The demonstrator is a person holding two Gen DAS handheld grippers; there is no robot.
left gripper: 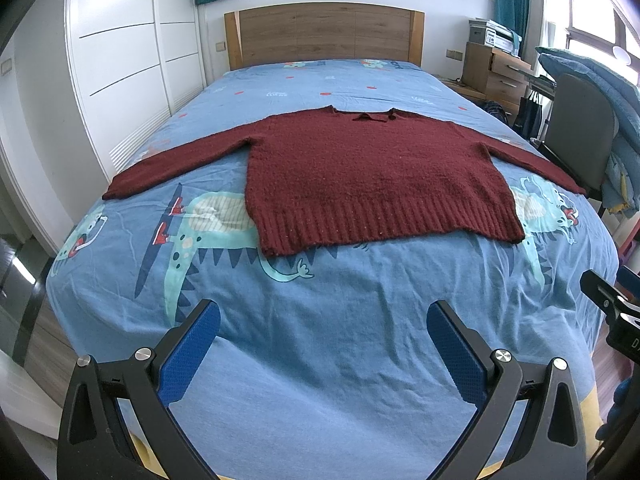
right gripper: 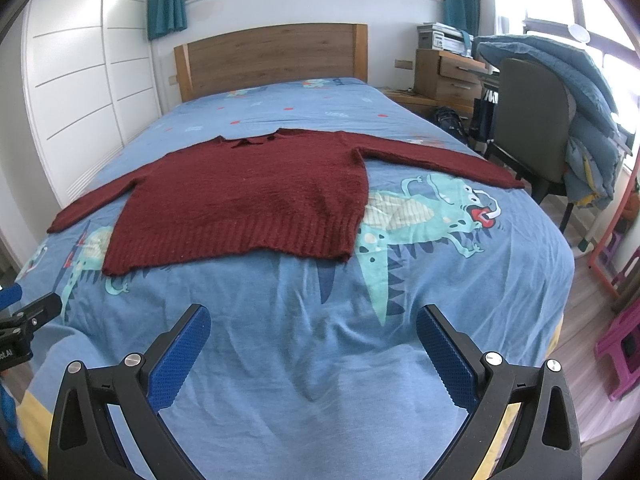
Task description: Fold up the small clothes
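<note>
At the bottom of each frame the gripper bodies are cut off by the edge; the left gripper (left gripper: pixel 323 344) and right gripper (right gripper: pixel 313 346) both stand spread wide, holding nothing, above the blue bedsheet (left gripper: pixel 320 360). Mid-frame, the dark red sweater (left gripper: pixel 368 172) lies flat, sleeves outstretched. Beyond, the wooden headboard (left gripper: pixel 324 34) fills the upper centre.

Black angular frames are seen on the left gripper (left gripper: pixel 324 340) and the right gripper (right gripper: pixel 313 340); each finger is lined with a blue textured pad (left gripper: pixel 188 354), and round silver screws are fitted at the joints.
</note>
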